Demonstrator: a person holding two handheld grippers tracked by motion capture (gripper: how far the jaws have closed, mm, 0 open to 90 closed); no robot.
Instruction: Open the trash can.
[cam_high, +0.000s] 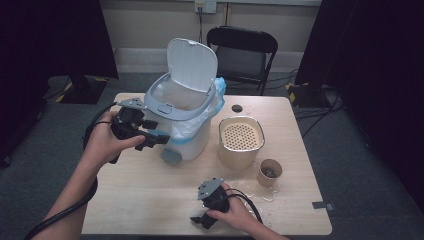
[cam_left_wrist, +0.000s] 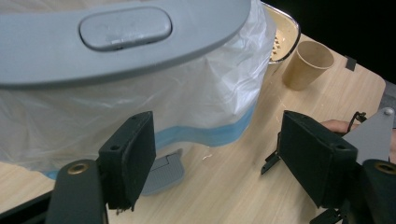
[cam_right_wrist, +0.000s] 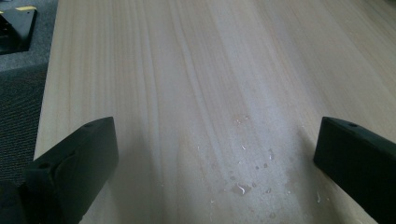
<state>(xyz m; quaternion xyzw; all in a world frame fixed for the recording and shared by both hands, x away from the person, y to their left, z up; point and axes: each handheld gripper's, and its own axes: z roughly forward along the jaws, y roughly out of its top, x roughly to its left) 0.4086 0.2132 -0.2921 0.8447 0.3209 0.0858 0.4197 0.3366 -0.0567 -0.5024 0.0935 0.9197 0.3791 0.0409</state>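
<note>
I am holding my left gripper (cam_high: 159, 138) up beside the front of the white pedal bin (cam_high: 186, 107), its jaws spread wide and gripping nothing; in the left gripper view the bin's bag-lined wall (cam_left_wrist: 140, 93) is sitting just beyond them, untouched. The bin is standing at the table's (cam_high: 150, 200) back left with its lid raised. My left hand (cam_high: 107, 142) is wrapping the handle, wrist lifted. My right gripper (cam_high: 200, 220) is resting low near the table's front edge, jaws wide apart and empty over wet wood (cam_right_wrist: 243, 186).
</note>
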